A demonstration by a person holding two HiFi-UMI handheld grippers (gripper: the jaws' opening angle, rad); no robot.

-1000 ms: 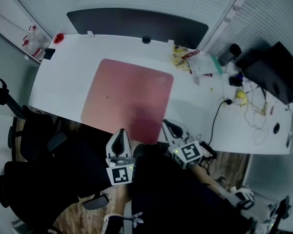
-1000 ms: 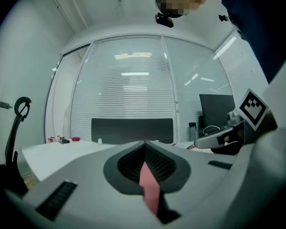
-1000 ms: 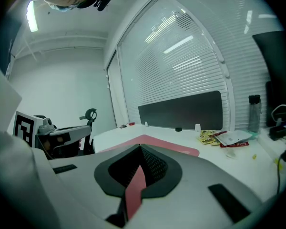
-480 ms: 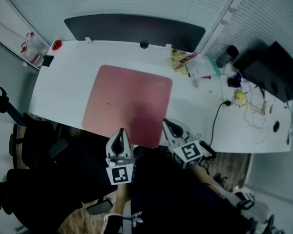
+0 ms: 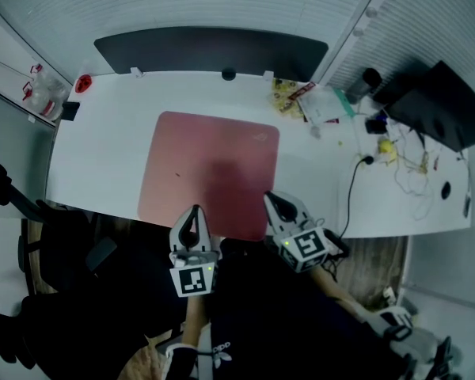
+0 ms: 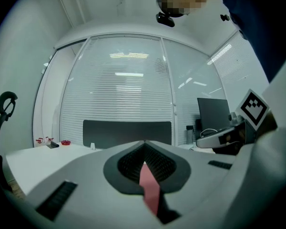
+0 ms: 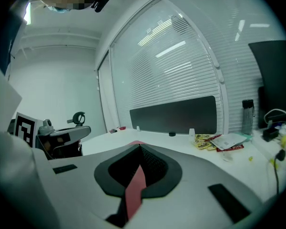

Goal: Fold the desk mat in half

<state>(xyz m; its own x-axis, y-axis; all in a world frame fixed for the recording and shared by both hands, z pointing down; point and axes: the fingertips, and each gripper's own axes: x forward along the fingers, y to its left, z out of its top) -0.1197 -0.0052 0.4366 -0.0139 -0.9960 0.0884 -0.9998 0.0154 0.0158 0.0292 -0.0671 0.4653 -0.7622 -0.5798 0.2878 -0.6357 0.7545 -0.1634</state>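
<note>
Pink, thin desk mat with rounded corners (image 5: 210, 169): lies flat on the white desk (image 5: 103, 153), near edge at the desk's front rim. Judged light, limp and slightly grippy, likely to sag between holds; best held at two spread points. Left gripper (image 5: 194, 216) and right gripper (image 5: 272, 204) each clamp that near edge. Containers: dark bottle (image 5: 370, 81), contents not discernible.

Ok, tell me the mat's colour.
The mat is a dusty pink-red all over; the head view shows it best.
</note>
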